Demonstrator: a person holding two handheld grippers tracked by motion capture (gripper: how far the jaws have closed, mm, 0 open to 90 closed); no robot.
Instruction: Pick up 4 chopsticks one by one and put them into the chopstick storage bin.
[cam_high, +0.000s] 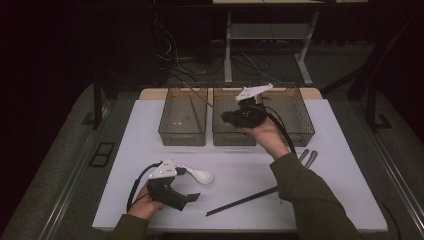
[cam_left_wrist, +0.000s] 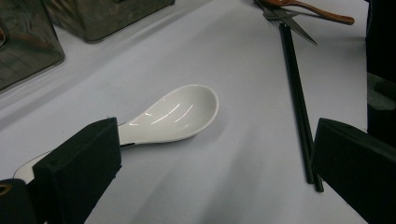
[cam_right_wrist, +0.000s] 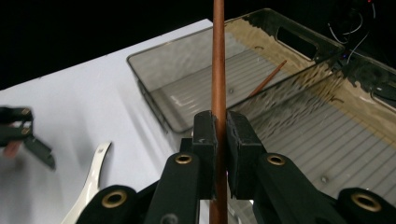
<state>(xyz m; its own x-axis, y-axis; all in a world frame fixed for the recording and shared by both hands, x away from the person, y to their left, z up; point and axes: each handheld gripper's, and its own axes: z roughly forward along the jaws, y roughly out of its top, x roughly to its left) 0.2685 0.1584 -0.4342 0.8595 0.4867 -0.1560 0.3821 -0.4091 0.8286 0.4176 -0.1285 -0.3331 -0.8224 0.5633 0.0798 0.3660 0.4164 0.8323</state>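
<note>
High view shows the right gripper (cam_high: 226, 116) raised over the middle bin (cam_high: 234, 131), its jaws clamped on a brown chopstick (cam_high: 200, 96) that slants up and left above the left bin (cam_high: 183, 134), where another brown chopstick (cam_high: 196, 114) leans. Right gripper view has the stick (cam_right_wrist: 218, 74) upright between the pressed pads. Lower left on the white table (cam_high: 250, 170), the left gripper (cam_high: 192, 196) rests with jaws apart beside a white spoon (cam_left_wrist: 175, 114), near a black chopstick pair (cam_left_wrist: 299, 112).
</note>
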